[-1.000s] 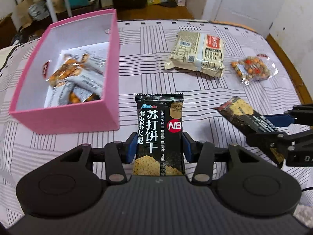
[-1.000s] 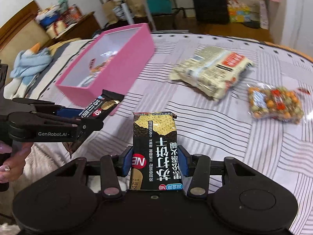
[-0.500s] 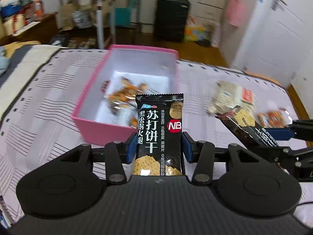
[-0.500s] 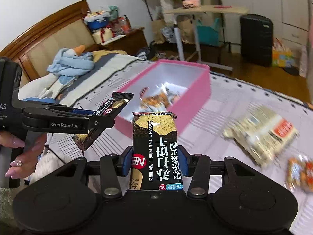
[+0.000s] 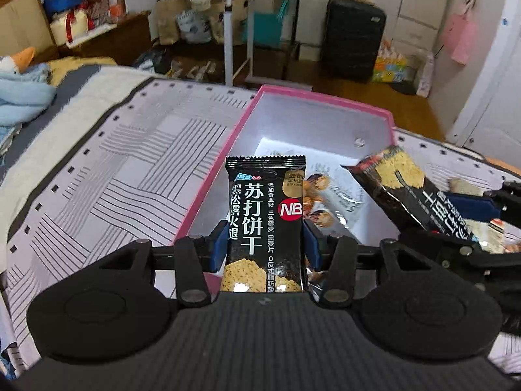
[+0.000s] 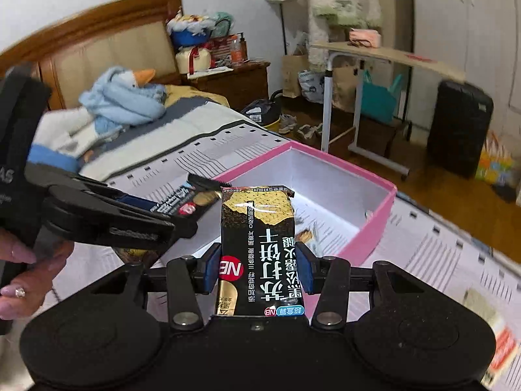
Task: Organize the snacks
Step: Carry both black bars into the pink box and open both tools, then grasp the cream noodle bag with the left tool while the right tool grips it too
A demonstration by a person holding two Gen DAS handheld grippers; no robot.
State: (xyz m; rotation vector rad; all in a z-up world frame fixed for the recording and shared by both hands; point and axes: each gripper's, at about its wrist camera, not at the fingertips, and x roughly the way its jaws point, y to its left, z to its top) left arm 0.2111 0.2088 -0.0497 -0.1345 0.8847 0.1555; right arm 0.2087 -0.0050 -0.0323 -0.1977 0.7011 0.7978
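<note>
With some snack packs already lying in the pink box (image 5: 208,192) on the bed, I judge the sorting partly done. My left claw (image 5: 264,247) grips one black cracker packet (image 5: 265,224) over the box's near edge; my right claw (image 6: 257,268) grips a second cracker packet (image 6: 260,254) just short of it. Both read "苏打饼干" with a red "NB" badge. Neither is dropped yet.

Two black cracker packets (image 5: 265,221) (image 5: 420,195), one pink box (image 5: 208,195), two tongs (image 5: 265,251) (image 6: 257,268).
</note>
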